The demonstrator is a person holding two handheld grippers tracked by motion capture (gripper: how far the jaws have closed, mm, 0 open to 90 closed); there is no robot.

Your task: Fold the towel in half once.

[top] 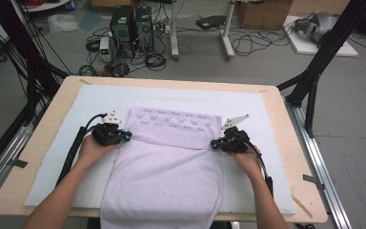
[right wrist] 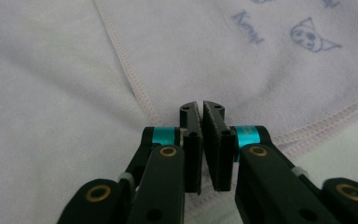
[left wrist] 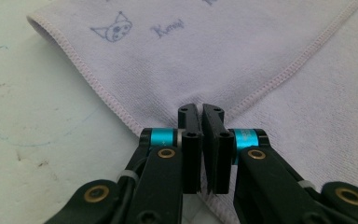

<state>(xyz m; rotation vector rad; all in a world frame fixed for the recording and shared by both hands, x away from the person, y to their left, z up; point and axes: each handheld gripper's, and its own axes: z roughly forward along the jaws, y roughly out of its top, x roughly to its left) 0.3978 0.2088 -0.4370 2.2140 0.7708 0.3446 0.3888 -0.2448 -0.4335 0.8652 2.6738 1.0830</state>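
Towel (top: 164, 179) on white mat (top: 66, 143), far end folded back, near end hanging off table (top: 43, 114). Left gripper (top: 126, 137) and right gripper (top: 213, 144) pinched tight on towel's side edges at fold. Thin pinch may slip; uneven pull makes crooked fold.

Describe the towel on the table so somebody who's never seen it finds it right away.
On the wooden table lies a white mat. The towel is the pale lilac cloth at its middle, hanging over the near edge. Its far end is folded back into a band printed with small cat faces, unlike the plain mat.
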